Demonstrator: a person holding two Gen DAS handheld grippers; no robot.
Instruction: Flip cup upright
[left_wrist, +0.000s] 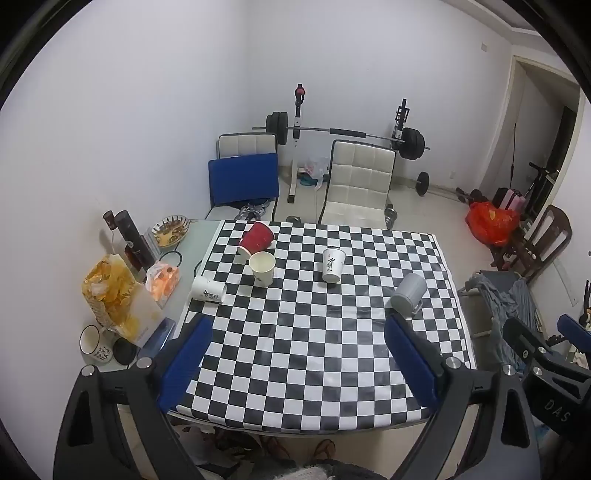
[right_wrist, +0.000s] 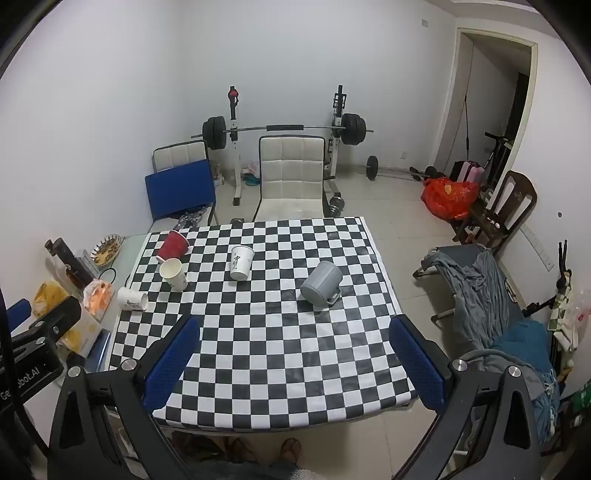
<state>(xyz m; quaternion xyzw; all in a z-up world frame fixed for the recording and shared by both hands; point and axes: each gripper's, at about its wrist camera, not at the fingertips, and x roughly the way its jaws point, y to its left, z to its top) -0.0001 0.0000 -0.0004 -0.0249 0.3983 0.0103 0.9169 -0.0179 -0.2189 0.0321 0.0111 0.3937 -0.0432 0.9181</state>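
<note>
Left wrist view looks down over a worktop (left_wrist: 332, 369) covered in a black-and-white checkered cloth, with the left gripper (left_wrist: 297, 325) hovering above its near edge. Its blue-padded jaws stand wide apart and hold nothing. Right wrist view shows the same worktop from slightly further right, and the right gripper (right_wrist: 293, 325) likewise hangs above the near edge with its jaws spread wide and empty.

Five cups sit on the cloth. A grey cup (left_wrist: 408, 297) with ribbed sides and a small handle lies tipped over on the right half of the worktop, its base turned toward the cameras; in the right wrist view it sits near the centre. A white printed paper cup (left_wrist: 333, 264) stands upright near the middle. Left of it, a plain white paper cup (left_wrist: 262, 268) stands with its mouth up, leaning a little. Just behind that one, a red cup (left_wrist: 256, 239) lies on its side, apparently touching it. Another white paper cup (left_wrist: 208, 289) with printing lies on its side at the left edge of the cloth.

Beside the worktop's left side stand a dark bottle (left_wrist: 133, 242), a yellow snack bag (left_wrist: 110, 288) and a mug (left_wrist: 92, 339). Behind the worktop are a white padded chair (left_wrist: 358, 181) and a barbell rack (left_wrist: 347, 131).
</note>
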